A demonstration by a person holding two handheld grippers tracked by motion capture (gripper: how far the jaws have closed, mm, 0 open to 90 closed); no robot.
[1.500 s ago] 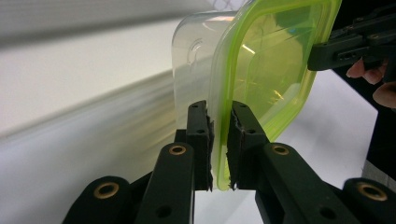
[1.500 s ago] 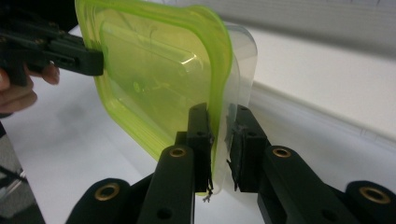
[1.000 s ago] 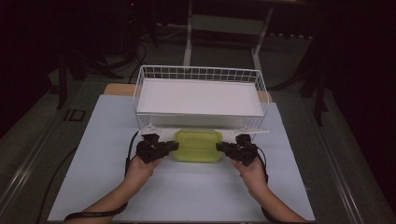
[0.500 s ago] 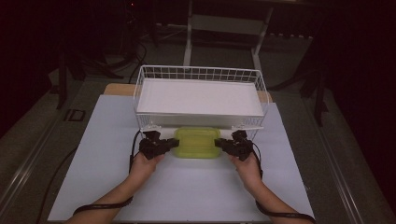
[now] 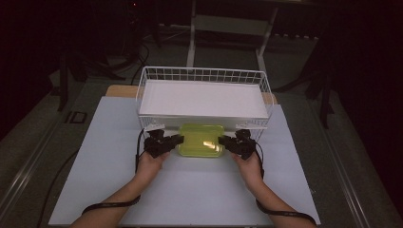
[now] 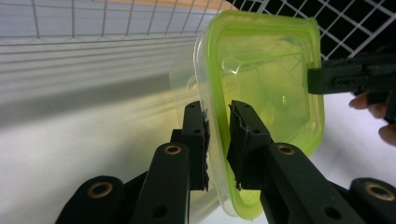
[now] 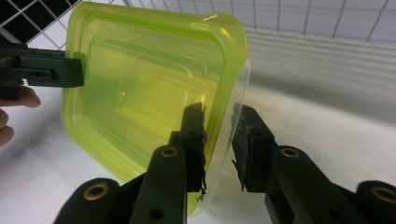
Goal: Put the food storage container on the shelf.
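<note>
Here your green-lidded clear plastic food box [image 5: 201, 140] sits on the white table sheet [image 5: 95, 180] just in front of the white wire basket [image 5: 202, 76], whose near rail hides its far edge from above. Your left gripper [image 6: 217, 140] and right gripper [image 7: 219, 144] straddle the lid rim at opposite ends, jaws just opening, and a gap shows beside each rim. Since a second ago, box and hands have moved closer to the basket.

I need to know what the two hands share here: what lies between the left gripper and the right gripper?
In the high view, a green-lidded container spans the stretch between the left gripper and the right gripper; its rim sits between each one's jaws.
</note>
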